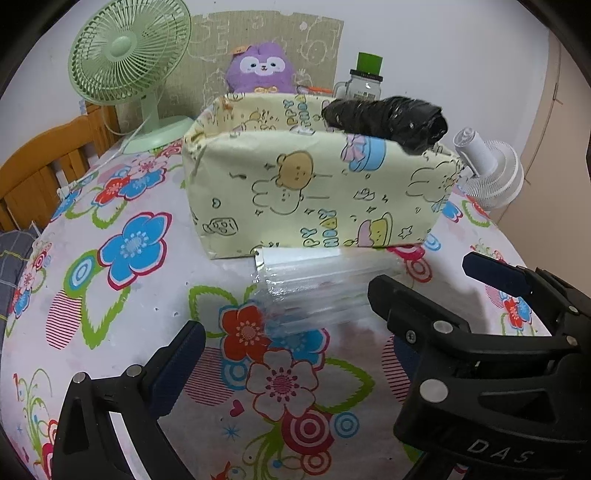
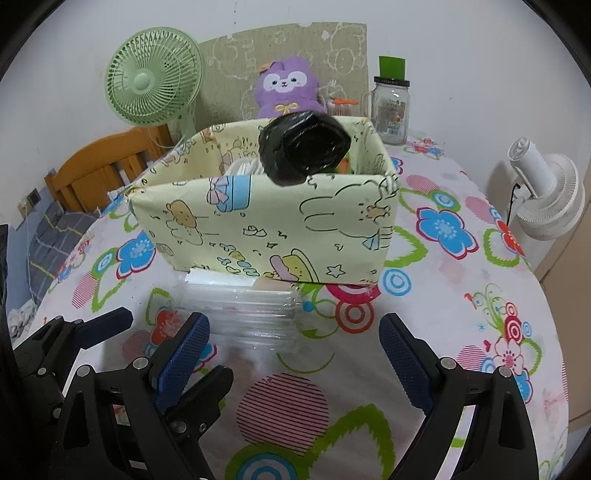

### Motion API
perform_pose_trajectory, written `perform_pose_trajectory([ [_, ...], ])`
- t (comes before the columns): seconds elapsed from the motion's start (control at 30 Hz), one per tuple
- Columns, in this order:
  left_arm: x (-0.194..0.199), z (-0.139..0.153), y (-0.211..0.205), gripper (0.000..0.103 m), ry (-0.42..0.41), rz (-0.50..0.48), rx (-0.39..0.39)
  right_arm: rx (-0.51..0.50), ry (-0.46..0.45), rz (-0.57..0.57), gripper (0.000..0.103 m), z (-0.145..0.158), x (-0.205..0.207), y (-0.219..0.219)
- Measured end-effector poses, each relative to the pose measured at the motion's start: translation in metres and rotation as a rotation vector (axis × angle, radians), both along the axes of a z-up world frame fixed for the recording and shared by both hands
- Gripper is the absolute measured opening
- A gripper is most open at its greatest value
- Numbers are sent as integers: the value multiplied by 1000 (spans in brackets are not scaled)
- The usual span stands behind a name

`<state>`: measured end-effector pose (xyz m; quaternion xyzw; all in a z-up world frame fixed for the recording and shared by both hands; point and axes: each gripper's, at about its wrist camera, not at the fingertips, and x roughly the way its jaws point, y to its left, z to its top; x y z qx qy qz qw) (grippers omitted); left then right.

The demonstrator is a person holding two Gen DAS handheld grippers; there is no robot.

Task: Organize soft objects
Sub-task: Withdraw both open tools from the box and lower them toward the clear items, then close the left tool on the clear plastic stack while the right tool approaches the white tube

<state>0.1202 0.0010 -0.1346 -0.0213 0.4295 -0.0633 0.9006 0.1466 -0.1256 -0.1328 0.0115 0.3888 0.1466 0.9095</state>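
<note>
I have both claws over the surface [image 2: 461, 314], which carries a flower-print cloth. The right claw [image 2: 293, 341] is spread wide, with nothing between its blue pads [image 2: 402, 350]. The left claw [image 1: 284, 306] shows in its own view as one finger at lower left; the black body of the right claw covers its other side. In the right view the left claw's two fingers stand apart at the lower left, so I read it as spread and empty.

A clear plastic pack [image 2: 245, 315] [image 1: 321, 288] lies flat on the surface, touching the near wall of the fabric box [image 1: 317, 195] [image 2: 266, 229]. In the right view the pack sits ahead of the right claw's left pad, not touching it.

The box is pale yellow with cartoon prints and stands upright at mid-surface. A black roll [image 1: 388, 120] [image 2: 304, 146] rests on its rim at the right end, partly overhanging the near wall. Something white [image 2: 247, 166] lies inside the box; I cannot tell what it is.

Behind the box:
- a purple plush [image 1: 260, 70] [image 2: 286, 86], upright against a cardboard sheet [image 1: 266, 33];
- a glass jar [image 2: 389, 107] with a green item on its lid;
- a green fan [image 1: 129, 59] [image 2: 155, 75] at left.

A white fan [image 2: 546, 195] [image 1: 491, 166] stands at the surface's right edge.
</note>
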Motion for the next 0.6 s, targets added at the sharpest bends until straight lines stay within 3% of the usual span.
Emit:
perform_pose_trajectory([
  [0.43,10,-5,-2,103,2,-6,-8,22,45,44,94,-8,14,9],
  [0.6,14,-8,-2,103,16,-5,-5,39,67,69,74,-11,17,12],
])
